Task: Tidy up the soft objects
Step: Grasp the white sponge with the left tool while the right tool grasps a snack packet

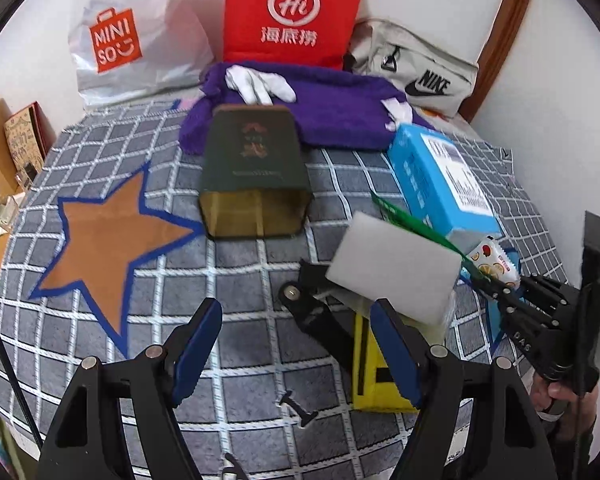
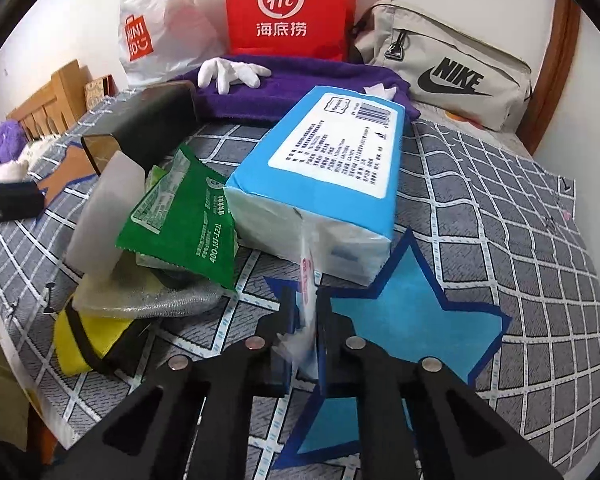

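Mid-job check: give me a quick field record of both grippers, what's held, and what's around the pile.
left gripper: jaws open, empty, above the checked blanket
right gripper: jaws shut on small snack packet
blue tissue pack: just ahead of the right gripper
green packet: left of tissue pack
white sponge: atop the pile
back row: purple towel, white glove

White walls (image 1: 560,80), curved wooden bed frame (image 1: 500,36), grey checked bedspread (image 1: 260,280) with stars.

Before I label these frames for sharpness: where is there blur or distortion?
Left wrist view: the white foam block is smeared, grid lines of the checked grey blanket bow outward. Right wrist view: the thin white packet in the right gripper is blurred, corners vignetted black.
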Available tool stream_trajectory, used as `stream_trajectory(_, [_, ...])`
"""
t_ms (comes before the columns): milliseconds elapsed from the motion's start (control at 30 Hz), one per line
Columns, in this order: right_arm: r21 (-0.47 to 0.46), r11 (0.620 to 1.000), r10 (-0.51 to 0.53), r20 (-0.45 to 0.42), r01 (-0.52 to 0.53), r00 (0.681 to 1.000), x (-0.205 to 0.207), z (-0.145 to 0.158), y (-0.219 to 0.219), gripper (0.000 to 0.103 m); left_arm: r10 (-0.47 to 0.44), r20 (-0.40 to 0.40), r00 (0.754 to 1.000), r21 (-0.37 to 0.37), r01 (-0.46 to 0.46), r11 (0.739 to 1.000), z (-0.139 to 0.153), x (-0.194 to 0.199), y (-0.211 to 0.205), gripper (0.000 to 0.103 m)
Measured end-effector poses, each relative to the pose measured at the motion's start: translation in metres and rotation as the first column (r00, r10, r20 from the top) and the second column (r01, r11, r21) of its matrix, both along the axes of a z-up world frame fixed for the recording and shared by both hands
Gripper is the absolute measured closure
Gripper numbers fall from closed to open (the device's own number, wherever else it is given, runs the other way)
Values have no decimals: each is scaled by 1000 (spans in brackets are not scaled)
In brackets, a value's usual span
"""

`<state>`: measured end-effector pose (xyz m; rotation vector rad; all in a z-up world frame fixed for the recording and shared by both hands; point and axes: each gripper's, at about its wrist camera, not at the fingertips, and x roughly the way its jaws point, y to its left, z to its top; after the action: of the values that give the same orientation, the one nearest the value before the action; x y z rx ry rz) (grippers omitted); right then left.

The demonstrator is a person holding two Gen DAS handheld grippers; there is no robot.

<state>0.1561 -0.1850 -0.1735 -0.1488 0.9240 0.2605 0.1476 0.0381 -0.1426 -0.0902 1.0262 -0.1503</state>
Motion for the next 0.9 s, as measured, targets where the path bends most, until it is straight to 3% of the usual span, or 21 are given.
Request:
stream_trajectory(200, [42, 999, -5, 21, 4, 1000, -14, 11, -12, 95, -69, 10, 998, -97, 69, 993, -1, 2, -19, 27])
stream_trajectory(333, [50, 999, -14, 23, 13, 1000, -20, 14, -20, 95, -118, 22, 993, -168, 120, 978, -2, 6, -29, 17])
stream_trajectory(600, [61, 998, -32, 17, 31, 999, -18, 12, -32, 95, -198, 36, 980, -166, 201, 965, -10, 23, -41, 15])
stream_trajectory(767, [61, 998, -31, 9, 31, 999, -14, 8, -31, 95, -189, 28, 982, -128, 191, 973, -20, 39, -44, 15])
stream_trajectory(867, [61, 998, -36, 5, 36, 999, -12, 7, -31, 95, -175, 38, 984, -131, 179, 975, -22, 42, -42, 17])
stream_trajectory(900, [60, 998, -36, 5, 36, 999, -12, 7, -30, 95, -163, 45, 986, -132, 168, 977, -22, 43, -39, 25])
